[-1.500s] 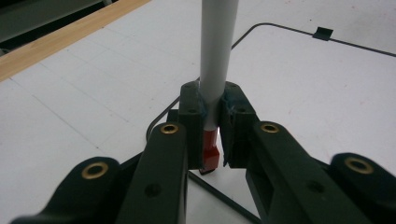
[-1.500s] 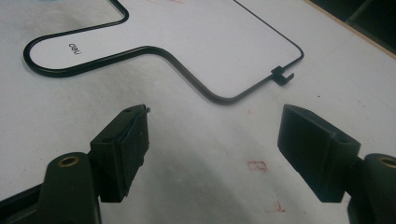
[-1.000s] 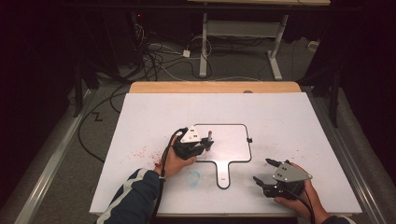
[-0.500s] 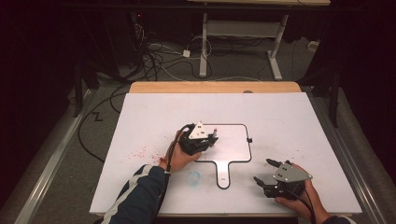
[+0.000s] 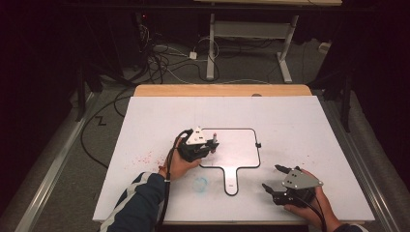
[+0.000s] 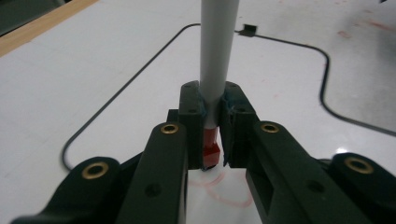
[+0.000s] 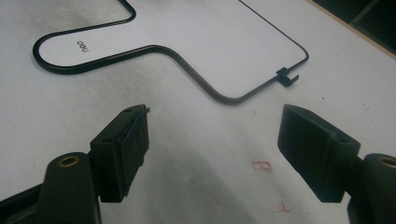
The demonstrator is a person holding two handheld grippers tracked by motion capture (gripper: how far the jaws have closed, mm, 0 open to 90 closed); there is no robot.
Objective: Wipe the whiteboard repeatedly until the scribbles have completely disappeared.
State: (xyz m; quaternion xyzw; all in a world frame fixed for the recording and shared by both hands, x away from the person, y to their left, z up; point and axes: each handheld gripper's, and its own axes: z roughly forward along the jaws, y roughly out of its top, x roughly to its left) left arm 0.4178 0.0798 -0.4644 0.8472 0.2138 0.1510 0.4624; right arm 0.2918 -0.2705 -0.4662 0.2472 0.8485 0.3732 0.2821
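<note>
Left gripper (image 5: 209,145), clamped on a red marker (image 6: 215,70), has shifted right from the board's (image 5: 241,150) left edge; tip down at frame centre, drawing apparently under way. Right gripper (image 5: 276,180), lower right, jaws apart, idle.

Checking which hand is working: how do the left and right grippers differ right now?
The left gripper is shut on a red-tipped marker; the right gripper is open and empty. The left is over the whiteboard; the right is beside its handle. Both have black jaws.
</note>
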